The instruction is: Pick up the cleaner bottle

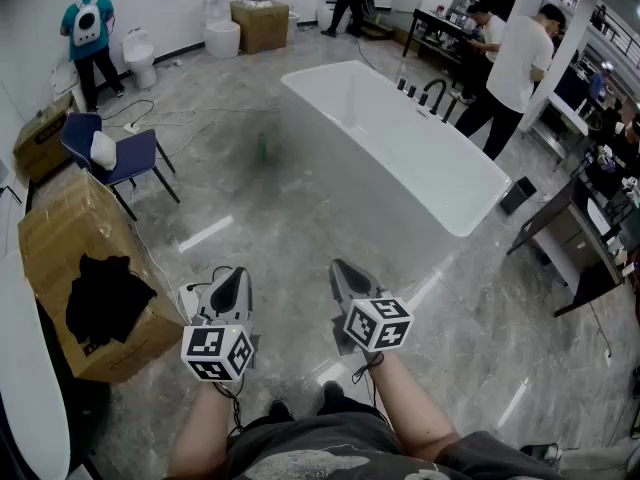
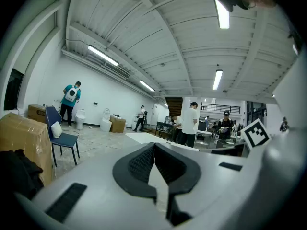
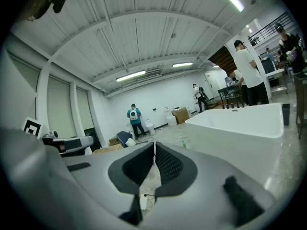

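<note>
The cleaner bottle (image 1: 262, 150) is a small green bottle that stands on the grey floor, left of the white bathtub (image 1: 372, 108) and well ahead of me. In the right gripper view the cleaner bottle (image 3: 184, 144) shows as a tiny green spot by the tub's foot. My left gripper (image 1: 232, 276) and right gripper (image 1: 343, 268) are side by side low in the head view, both far short of the bottle. The left gripper (image 2: 154, 146) has its jaws together with nothing between them. The right gripper (image 3: 154, 145) is shut and empty too.
A cardboard box (image 1: 60, 238) with a black cloth on it stands at my left, and a blue chair (image 1: 130, 156) is behind it. Cables trail on the floor by the chair. A person in white (image 1: 515, 63) stands beyond the tub, and a dark desk (image 1: 575, 253) is at the right.
</note>
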The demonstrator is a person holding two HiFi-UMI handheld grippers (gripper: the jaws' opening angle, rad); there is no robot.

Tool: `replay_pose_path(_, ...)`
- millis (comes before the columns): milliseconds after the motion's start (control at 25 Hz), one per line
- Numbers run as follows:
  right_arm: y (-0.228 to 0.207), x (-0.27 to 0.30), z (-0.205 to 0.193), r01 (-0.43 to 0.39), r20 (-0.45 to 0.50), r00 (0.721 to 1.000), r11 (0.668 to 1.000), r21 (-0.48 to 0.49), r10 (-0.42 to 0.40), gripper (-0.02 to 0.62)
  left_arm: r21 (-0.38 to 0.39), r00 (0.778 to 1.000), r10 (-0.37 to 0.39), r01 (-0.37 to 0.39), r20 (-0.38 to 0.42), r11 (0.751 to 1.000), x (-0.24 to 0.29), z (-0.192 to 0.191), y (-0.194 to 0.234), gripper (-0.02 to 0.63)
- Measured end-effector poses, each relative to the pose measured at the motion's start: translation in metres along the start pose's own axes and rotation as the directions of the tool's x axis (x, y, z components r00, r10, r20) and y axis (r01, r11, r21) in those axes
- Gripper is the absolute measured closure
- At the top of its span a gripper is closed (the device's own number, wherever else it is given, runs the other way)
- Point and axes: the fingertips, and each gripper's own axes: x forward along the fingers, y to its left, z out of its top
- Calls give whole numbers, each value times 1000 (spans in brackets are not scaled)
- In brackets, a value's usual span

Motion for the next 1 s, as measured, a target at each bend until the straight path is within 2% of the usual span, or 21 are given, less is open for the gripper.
replay_pose_path(200, 35, -2, -13, -12, -12, 1000, 999, -36, 11, 565, 14, 1000, -2, 2, -5, 1000, -25, -1, 22, 591)
replay_pose_path(480, 64, -8, -22, -29, -34, 999, 998, -58, 27, 565, 33, 999, -33, 33, -20, 999, -45, -2, 24, 591)
replay_pose_path(640, 81, -3, -34, -34, -52, 998, 998, -57, 31, 565, 17, 999, -38, 39, -37, 999, -55, -10, 33, 591)
replay_pose_path(760, 88, 0, -45, -21, -56, 998, 999, -36, 19, 565, 22, 998, -42, 43, -48, 999, -63, -16, 42, 591)
replay_pose_path(880, 83, -2, -54, 19, -44, 999, 999, 40, -17, 563, 7, 997, -49, 50, -56, 999, -67, -22, 49, 591)
replay_pose_path(1000, 82, -4, -70, 25, -82, 996, 998, 64, -19, 564, -10, 996, -45, 44, -72, 999, -65, -29, 59, 591)
